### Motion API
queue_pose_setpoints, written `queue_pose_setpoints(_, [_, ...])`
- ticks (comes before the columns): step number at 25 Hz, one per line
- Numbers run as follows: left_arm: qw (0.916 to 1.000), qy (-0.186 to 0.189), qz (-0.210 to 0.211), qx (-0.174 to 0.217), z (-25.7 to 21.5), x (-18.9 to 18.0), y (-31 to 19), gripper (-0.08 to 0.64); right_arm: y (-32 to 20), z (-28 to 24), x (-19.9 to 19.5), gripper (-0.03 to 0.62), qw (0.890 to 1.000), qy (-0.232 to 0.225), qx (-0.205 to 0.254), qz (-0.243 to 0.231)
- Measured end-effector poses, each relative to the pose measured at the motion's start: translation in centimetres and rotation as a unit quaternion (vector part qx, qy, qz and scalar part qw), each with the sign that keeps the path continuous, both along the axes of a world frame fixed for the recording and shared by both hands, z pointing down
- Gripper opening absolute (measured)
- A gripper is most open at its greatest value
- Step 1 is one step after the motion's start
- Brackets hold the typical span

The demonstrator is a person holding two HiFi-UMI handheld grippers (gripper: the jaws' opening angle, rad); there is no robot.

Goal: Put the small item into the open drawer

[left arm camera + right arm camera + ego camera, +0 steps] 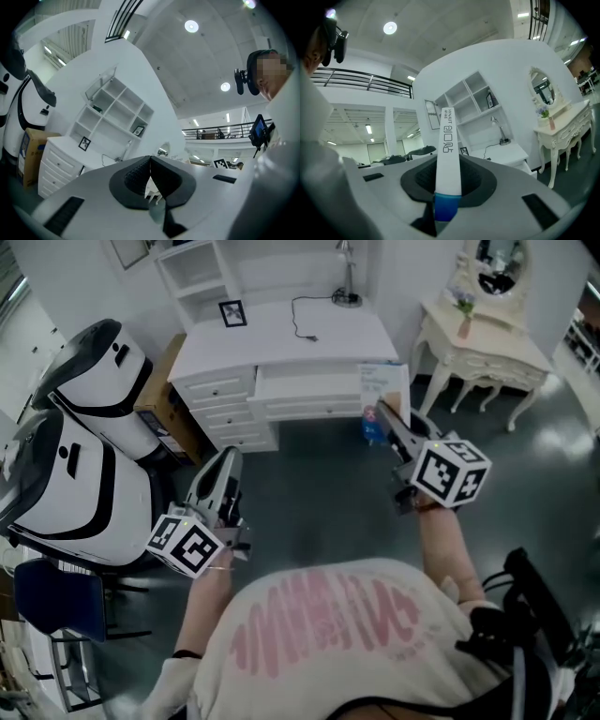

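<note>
My right gripper (448,165) is shut on a flat white pack with a blue end (447,140), which stands up between the pads. In the head view the same pack (383,393) sticks out ahead of the right gripper (386,420), toward the white desk (281,334). The desk's middle drawer (309,383) stands pulled out, some way ahead of both grippers. My left gripper (228,459) hangs lower left over the dark floor. Its jaws meet at the tips (150,159) with nothing held between them.
Two big white-and-black chairs (89,442) and a cardboard box (157,395) stand left of the desk. A cream dressing table (487,343) is at the right. On the desk are a lamp (349,282), a cable and a picture frame (232,312).
</note>
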State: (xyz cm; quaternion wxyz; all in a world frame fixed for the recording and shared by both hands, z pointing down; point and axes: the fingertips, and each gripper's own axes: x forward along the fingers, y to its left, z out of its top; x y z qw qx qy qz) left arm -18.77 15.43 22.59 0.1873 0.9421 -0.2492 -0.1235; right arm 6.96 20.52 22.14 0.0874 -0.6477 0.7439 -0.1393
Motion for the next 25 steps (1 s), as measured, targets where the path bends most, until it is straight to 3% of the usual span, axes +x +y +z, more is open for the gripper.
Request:
queue_pose_setpoints(14, [0.9982,-0.021,0.032,-0.047,4.4,6.9,-9.9,0.029,-9.3,7.7,3.5,0.089,0.996,-0.025,-0.087,-0.011])
queue_pose_setpoints(25, [0.9963,-0.013,0.057,-0.063,4.9,12.9,-24.2,0.029,-23.3,8.4,7.6,0.089,0.994,-0.026,-0.108,-0.016])
